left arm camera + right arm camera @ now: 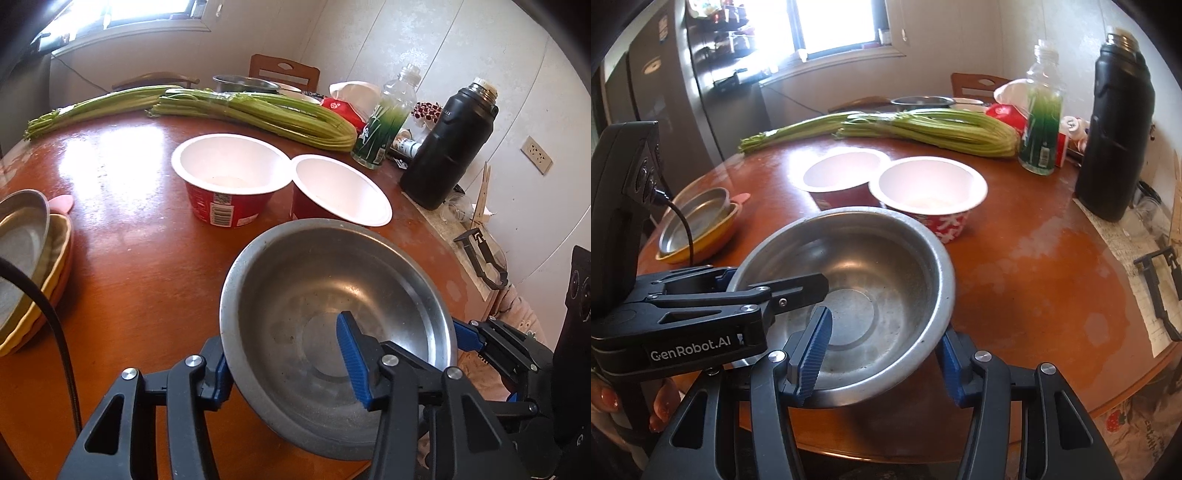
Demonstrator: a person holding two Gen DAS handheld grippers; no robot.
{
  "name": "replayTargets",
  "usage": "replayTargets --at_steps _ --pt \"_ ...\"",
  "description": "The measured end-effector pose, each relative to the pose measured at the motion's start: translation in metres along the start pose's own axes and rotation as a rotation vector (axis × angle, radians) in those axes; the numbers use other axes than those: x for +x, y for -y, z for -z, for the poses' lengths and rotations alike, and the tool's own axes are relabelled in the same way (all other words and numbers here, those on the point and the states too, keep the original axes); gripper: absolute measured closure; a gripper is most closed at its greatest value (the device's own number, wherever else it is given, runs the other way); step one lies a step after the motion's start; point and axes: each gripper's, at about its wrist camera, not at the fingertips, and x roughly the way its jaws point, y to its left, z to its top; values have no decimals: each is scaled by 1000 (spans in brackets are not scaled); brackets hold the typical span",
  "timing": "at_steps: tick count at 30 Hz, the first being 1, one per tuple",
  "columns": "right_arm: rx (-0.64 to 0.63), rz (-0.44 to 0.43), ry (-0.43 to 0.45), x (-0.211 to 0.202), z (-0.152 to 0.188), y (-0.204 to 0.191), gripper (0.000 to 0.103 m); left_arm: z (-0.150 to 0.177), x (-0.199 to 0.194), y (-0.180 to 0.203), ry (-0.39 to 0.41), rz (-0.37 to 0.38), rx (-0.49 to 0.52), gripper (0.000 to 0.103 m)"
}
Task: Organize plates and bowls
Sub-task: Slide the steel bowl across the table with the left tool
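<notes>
Table (122, 258): a round brown top was seen, glossy with window glare, crowded along its far side.
Celery (258, 110): two long green bundles were laid across the far part of the table.
Flask (448, 147): a tall black one was stood upright near the right edge, beside a clear bottle (388, 122) with a green label.
Steel bowl (332, 288): it was found at the near edge of the table, tilted, gripped on both sides at once. Whether its base was touching the wood could not be told.
Paper bowls: a red-sided tub (229, 173) and its twin (340, 188) were stood rim to rim just behind the steel bowl, both white inside.
Plate stack: a metal plate (698, 218) was rested inside a yellow dish (701, 243) on the left of the table, well apart from the steel bowl.
Left gripper (288, 365): one blue pad was pressed inside the bowl and the other outside, the wall pinched between them.
Right gripper (882, 362): the opposite wall was pinched the same way, one pad inside, one outside.
Fingers (661, 410): painted nails were glimpsed under the left gripper's handle.
</notes>
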Motion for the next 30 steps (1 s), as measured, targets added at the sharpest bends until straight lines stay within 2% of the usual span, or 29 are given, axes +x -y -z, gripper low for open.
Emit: replayTargets --at_steps 12,30 --pt "-91 -82 18 -8 -11 -49 47 12 -52 -32 49 -72 -50 54" --pt "-113 -95 -62 26 -6 -56 47 19 -29 -52 -22 -111 -52 54"
